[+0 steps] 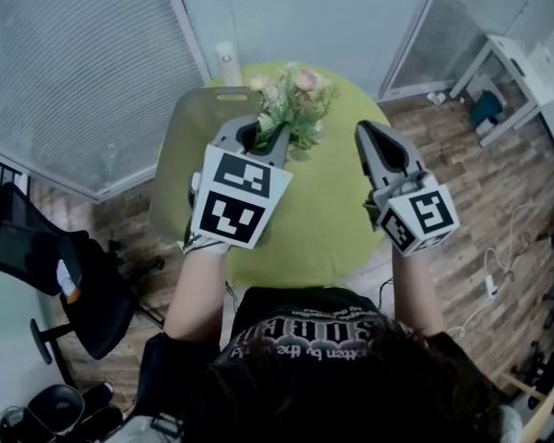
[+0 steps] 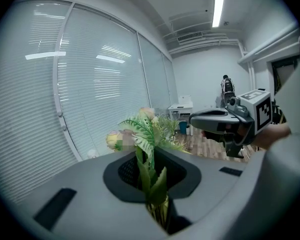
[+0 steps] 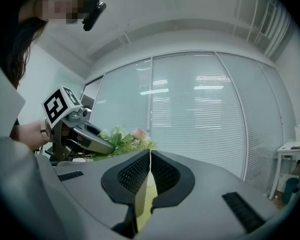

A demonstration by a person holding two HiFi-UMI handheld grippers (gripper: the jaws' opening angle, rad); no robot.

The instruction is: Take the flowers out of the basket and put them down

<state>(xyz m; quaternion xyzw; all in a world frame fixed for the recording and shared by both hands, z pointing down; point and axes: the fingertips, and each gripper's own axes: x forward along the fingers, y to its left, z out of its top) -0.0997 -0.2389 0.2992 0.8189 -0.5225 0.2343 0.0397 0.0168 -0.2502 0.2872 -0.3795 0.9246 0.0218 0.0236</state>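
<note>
flowers point(image 1: 295, 100): pink and cream blooms with green fronds, held over the far half of the round green surface point(image 1: 323, 220)
left tongs point(image 2: 150, 176): clenched on the stems, blooms sticking out past the tips
right tongs point(image 3: 150, 158): closed tip to tip with nothing in them, off to the right of the bunch and not touching it
white cylinder point(image 1: 226, 63): at the surface's far edge, maybe a cup or bottle, too small to see inside
around: black office chair point(image 1: 83, 293) on the floor at left, white desk point(image 1: 517, 63) far right
</note>
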